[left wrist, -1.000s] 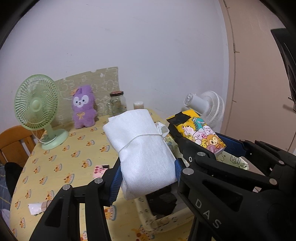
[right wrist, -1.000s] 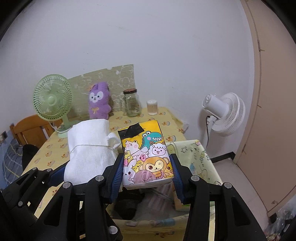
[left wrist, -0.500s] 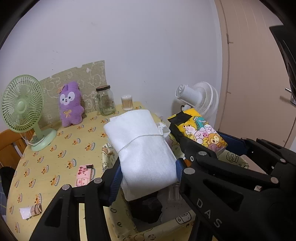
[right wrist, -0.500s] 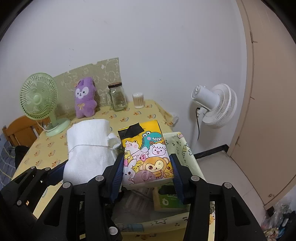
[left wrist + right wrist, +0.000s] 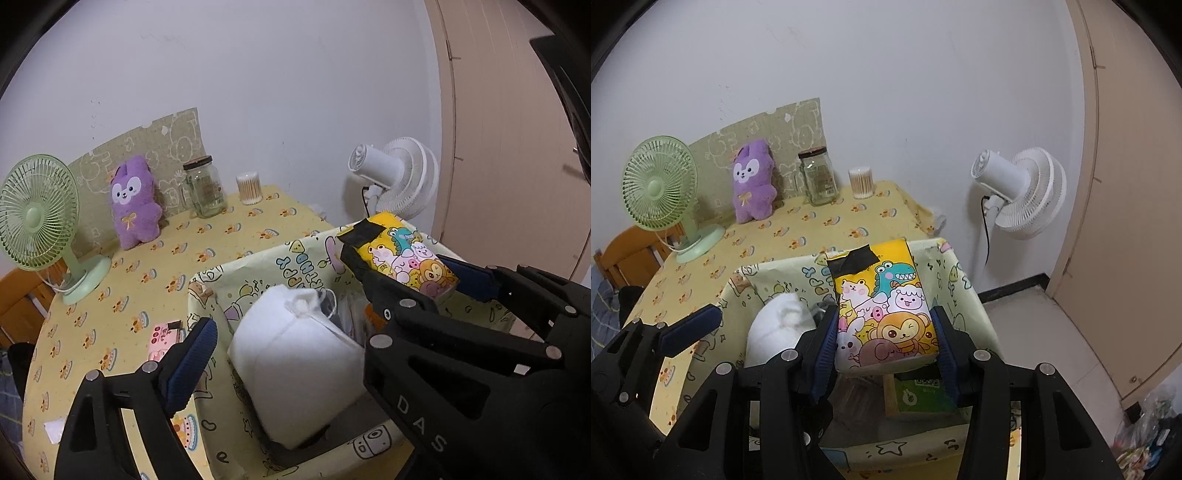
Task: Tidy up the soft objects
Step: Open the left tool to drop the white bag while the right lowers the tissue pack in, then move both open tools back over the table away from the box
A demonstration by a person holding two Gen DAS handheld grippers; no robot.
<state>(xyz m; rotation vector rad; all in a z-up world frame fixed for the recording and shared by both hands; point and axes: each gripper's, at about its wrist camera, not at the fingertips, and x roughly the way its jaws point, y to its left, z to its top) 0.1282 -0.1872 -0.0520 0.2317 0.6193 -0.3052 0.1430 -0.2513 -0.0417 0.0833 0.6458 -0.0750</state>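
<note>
Right gripper clamped on the cartoon tissue pack, pads on both long sides, pack's long axis running straight forward along the fingers, tilted up a bit. It hangs over the fabric storage bin, directly below and ahead of the right gripper, so likely next move is straight down and release. Left gripper jaws wide apart, holding nothing; white drawstring bundle sits between and just ahead of them, lying in the bin's left part. Green box in bin under the pack. Farther ahead on the table: purple plush, well apart, nearer the left gripper.
</note>
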